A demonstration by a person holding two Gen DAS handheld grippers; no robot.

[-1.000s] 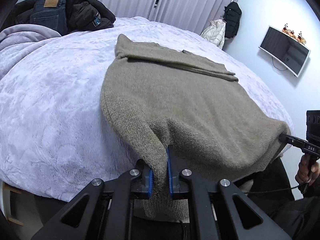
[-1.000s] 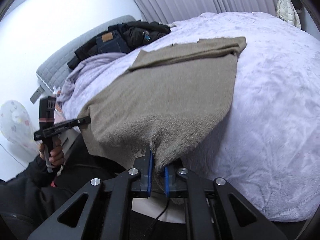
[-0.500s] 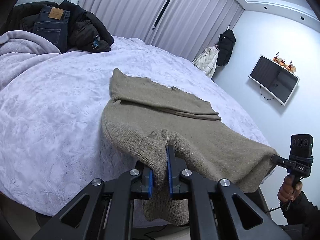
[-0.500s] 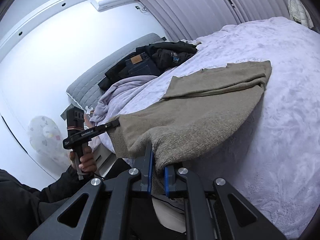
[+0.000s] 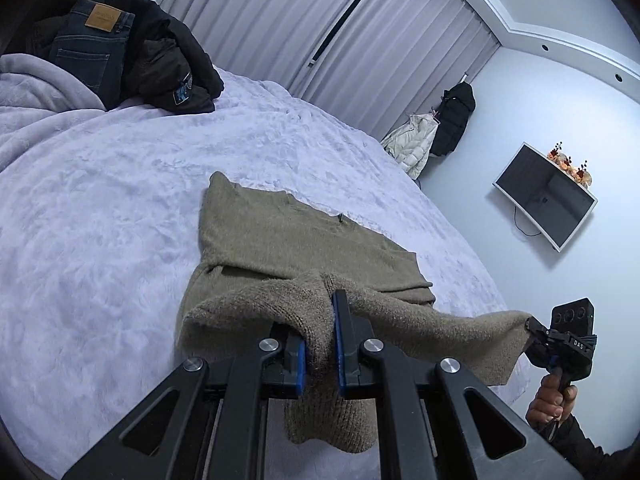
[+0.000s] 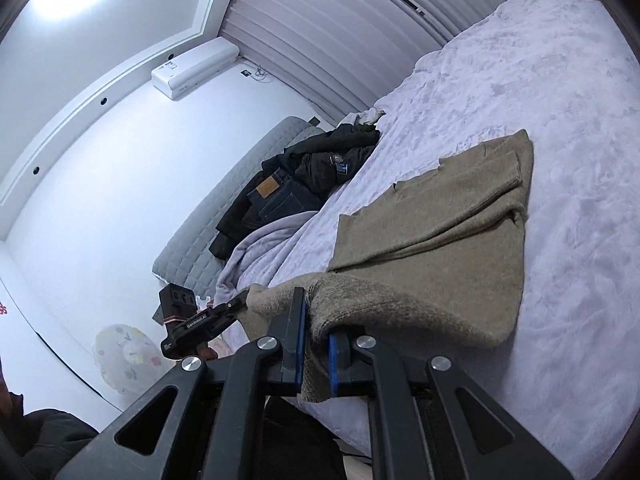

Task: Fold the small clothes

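An olive-brown knit sweater point(image 5: 280, 240) lies on the lilac bedspread point(image 5: 100, 240), its far part flat with the sleeves folded across it. My left gripper point(image 5: 320, 344) is shut on one corner of the near hem and holds it lifted above the bed. My right gripper point(image 6: 316, 344) is shut on the other hem corner of the sweater point(image 6: 440, 240), also lifted. Each gripper shows in the other's view, the right one point(image 5: 534, 326) and the left one point(image 6: 240, 300), pinching the hem stretched between them.
A pile of dark jackets and jeans point(image 5: 120, 48) lies at the head of the bed beside a bunched lilac blanket point(image 5: 36, 92). Curtains point(image 5: 300, 28) hang behind. A wall television point(image 5: 544, 200) and hung coats point(image 5: 440, 132) are on the right. The grey headboard point(image 6: 224, 208) is on the left.
Both grippers have lifted the sweater's near hem up off the bed edge and carried it forward over the body, so the lower part now folds toward the collar end.
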